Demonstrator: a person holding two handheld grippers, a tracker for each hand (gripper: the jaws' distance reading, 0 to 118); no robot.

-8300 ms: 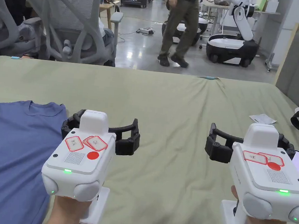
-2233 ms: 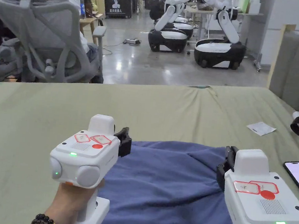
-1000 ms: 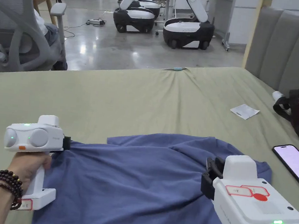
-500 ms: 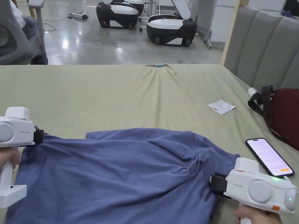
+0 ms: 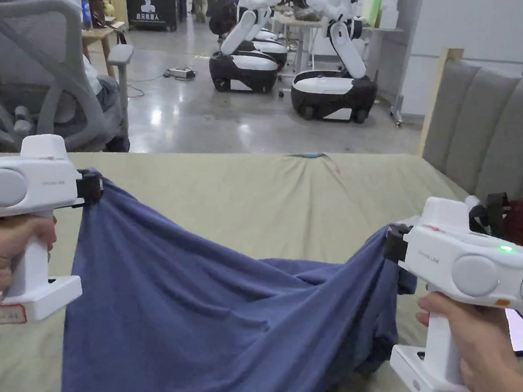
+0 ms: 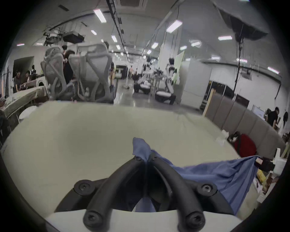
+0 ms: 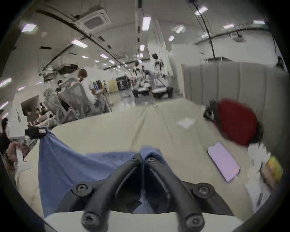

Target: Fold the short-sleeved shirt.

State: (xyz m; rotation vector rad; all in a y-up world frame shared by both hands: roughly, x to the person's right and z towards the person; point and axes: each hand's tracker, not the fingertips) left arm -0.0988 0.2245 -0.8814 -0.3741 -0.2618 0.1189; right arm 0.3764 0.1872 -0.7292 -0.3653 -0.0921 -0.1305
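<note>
2 corners of the blue short-sleeved shirt (image 5: 213, 322) are being held up off the green-sheeted bed (image 5: 255, 187), 1 at the left edge of the head view's middle band, 1 at the right. Between them the cloth is sagging in a deep curve, and its lower part is trailing down to the bottom of the frame, apparently onto the bed. The left tongs (image 6: 146, 159) are clamped together on a bunched tuft of fabric that is poking out past the tips; the right tongs (image 7: 142, 158) are pinching a similar tuft in the same way.

Risk, as I judge it: each grip is biting only a small pinch near an edge, so a sharp shake or a harder sideways pull could tug the cloth out of 1 pair. Below the right tongs the fabric is hanging crumpled, and laying it down like that could trap creases into the fold.

Farther out, a phone (image 5: 521, 334) is lying at the right edge with a red bag (image 7: 235, 122) beyond it near the grey headboard (image 5: 492, 129); a swung hem could catch them.
</note>
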